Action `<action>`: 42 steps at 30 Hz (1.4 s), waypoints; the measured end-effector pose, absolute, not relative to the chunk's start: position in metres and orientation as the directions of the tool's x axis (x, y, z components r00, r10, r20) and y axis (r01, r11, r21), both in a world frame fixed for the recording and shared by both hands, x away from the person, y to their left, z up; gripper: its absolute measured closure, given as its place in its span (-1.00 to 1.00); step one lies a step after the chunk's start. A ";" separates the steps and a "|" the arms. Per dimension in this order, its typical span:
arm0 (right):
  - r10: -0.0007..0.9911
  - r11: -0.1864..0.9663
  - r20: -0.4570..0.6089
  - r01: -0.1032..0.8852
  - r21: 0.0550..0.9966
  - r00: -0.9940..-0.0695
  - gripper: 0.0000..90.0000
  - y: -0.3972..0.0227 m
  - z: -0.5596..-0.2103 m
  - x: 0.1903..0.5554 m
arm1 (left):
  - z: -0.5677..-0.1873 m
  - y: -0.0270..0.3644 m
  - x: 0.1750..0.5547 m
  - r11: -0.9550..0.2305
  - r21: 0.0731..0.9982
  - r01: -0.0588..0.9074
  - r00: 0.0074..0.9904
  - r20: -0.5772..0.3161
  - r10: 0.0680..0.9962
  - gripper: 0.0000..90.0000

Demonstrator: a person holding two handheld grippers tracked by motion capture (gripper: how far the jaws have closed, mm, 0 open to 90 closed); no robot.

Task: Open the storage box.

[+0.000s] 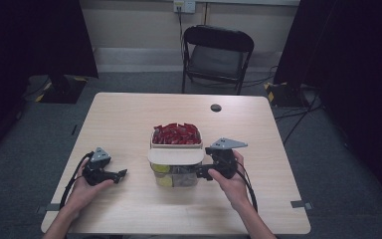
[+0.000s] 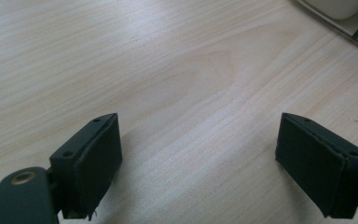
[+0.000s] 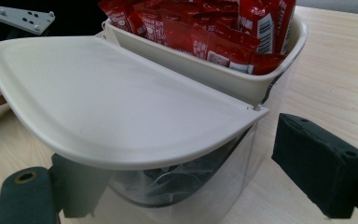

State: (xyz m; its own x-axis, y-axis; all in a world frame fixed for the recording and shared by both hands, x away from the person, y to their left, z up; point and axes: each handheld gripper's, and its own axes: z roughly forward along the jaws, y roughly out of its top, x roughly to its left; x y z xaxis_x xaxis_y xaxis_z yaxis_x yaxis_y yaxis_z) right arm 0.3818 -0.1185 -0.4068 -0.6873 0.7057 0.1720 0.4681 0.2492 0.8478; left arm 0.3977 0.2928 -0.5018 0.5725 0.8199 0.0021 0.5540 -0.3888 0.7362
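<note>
Two-tier cream plastic container (image 1: 175, 164), red sachets (image 1: 176, 133) on top; right gripper (image 1: 205, 172) jaws gape around its clear base, left gripper (image 1: 122, 174) jaws wide, empty.

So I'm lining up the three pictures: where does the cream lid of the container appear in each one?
High view: the cream lid lies at the table's centre, just below the red packets, beside the right hand-held gripper.
Left gripper view: no lid that I can make out; a cream corner at top right is probably the container.
Right gripper view: lid spreads across the left and centre.
Shared landmark: the pale wooden table.
</note>
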 end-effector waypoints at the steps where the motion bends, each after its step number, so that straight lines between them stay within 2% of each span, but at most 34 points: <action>1: 0.706 0.249 0.171 0.467 0.848 -0.687 -0.69 -0.118 -0.407 0.382 | -0.502 0.293 0.398 -0.389 0.736 0.554 0.572 0.003 0.820 -0.69; 42: 0.712 0.220 0.205 0.490 0.843 -0.672 -0.70 -0.114 -0.401 0.406 | -0.502 0.293 0.398 -0.389 0.736 0.554 0.572 0.002 0.820 -0.69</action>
State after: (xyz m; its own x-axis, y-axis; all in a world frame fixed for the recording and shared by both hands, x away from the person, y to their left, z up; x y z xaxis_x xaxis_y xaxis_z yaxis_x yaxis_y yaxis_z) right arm 0.4055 -0.1143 -0.4014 -0.6720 0.7117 0.2049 0.4905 0.2204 0.8431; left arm 0.3977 0.2928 -0.5018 0.5723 0.8200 0.0025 0.5540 -0.3889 0.7361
